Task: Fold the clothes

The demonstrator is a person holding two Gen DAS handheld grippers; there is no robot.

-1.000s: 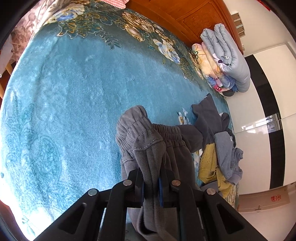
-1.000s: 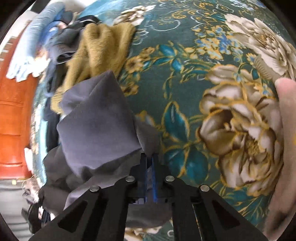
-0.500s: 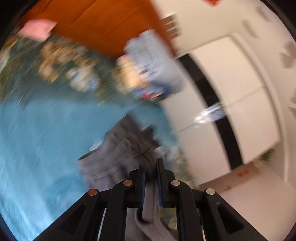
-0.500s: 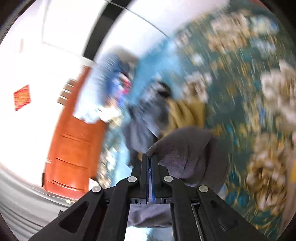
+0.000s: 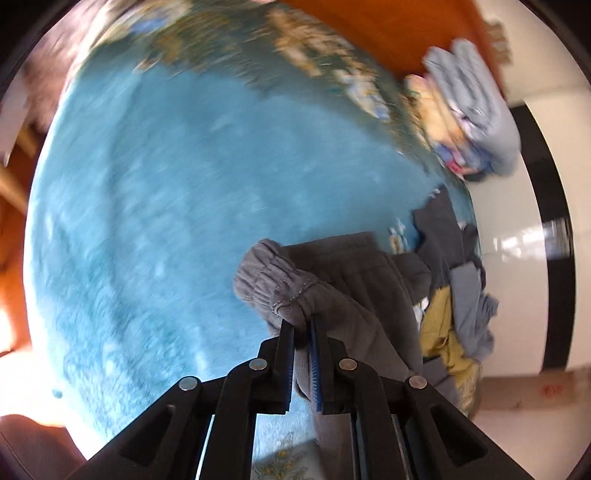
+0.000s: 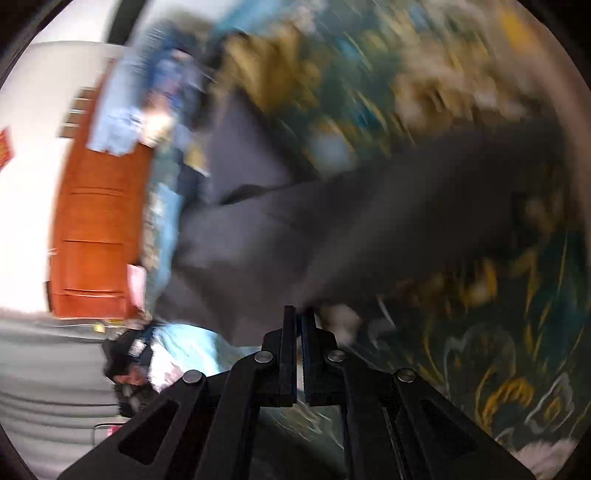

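Observation:
A pair of grey sweatpants [image 5: 332, 288] with a gathered elastic waistband hangs over the blue floral bedspread [image 5: 166, 203]. My left gripper [image 5: 303, 325] is shut on the waistband, which bunches just above its fingers. In the right wrist view the same grey sweatpants [image 6: 351, 221] stretch out as a wide, blurred sheet over the dark floral part of the bedspread [image 6: 498, 350], and my right gripper [image 6: 299, 314] is shut on their lower edge. Both views are smeared by motion.
A heap of loose clothes [image 5: 458, 295], grey, blue-grey and mustard, lies at the bed's right edge. Folded quilts [image 5: 472, 107] are stacked by the orange wooden headboard [image 5: 388, 33]. White and black wardrobe doors [image 5: 546, 229] stand past the bed. A pink item [image 6: 136, 291] lies near the headboard.
Both grippers have swung with the sweatpants. The left one dipped back over the bed after tilting toward the wardrobe. In the right view the cloth has spread from a bunch into a wide sheet.

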